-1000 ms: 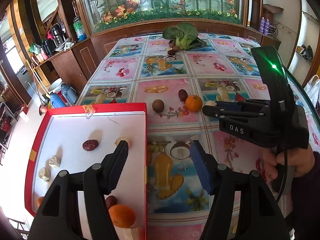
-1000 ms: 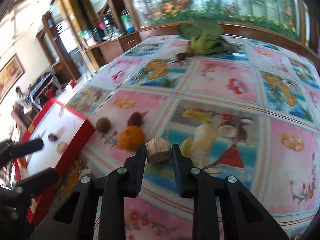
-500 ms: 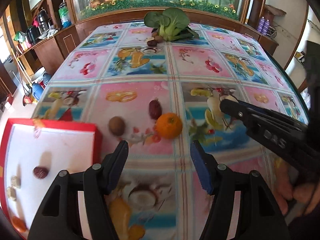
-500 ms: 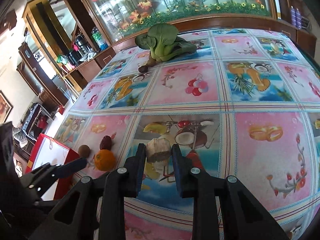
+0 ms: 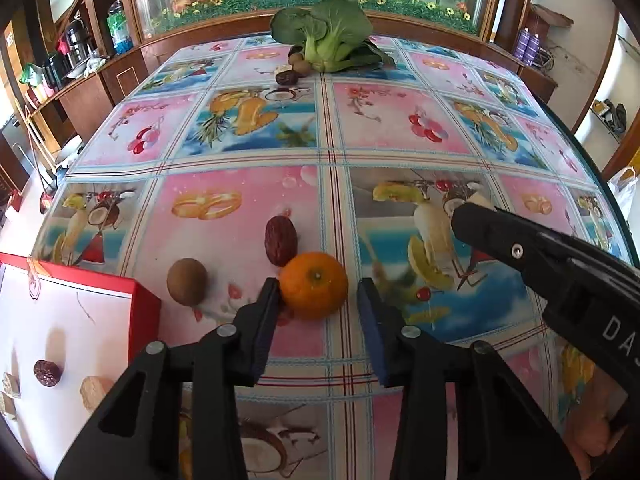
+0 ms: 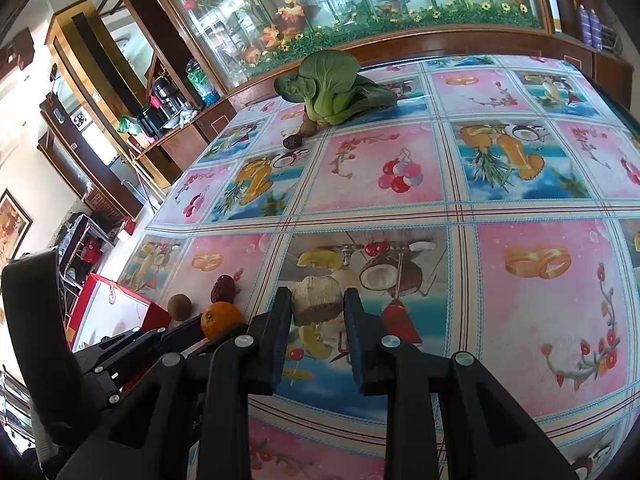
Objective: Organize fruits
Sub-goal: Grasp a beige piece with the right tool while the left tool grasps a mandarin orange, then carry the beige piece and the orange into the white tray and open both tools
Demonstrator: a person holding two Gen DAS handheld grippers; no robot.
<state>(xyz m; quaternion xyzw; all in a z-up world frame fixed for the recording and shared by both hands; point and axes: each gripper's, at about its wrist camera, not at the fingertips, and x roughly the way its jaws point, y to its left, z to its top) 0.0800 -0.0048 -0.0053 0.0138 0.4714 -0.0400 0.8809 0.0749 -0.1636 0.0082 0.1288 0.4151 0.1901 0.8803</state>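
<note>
An orange (image 5: 314, 284) lies on the patterned tablecloth, with a dark red date (image 5: 281, 240) just behind it and a brown kiwi (image 5: 187, 281) to its left. My left gripper (image 5: 318, 300) is open with its jaws on either side of the orange's near half. My right gripper (image 6: 316, 308) is shut on a pale beige chunk (image 6: 316, 300) and holds it above the table; it shows in the left wrist view (image 5: 464, 216) to the right of the orange. The red box (image 5: 146, 304) with a white floor at lower left holds a date (image 5: 47, 373) and pale chunks.
A green bok choy (image 5: 332, 40) lies at the table's far end with a kiwi and a date (image 5: 287, 77) beside it. A wooden counter with bottles and flasks (image 5: 80, 44) runs along the left. The table edge curves down on the right (image 5: 600, 184).
My left gripper has moved from above the red box to the right and forward, up to the orange. My right gripper has carried the pale chunk up and away to the right.
</note>
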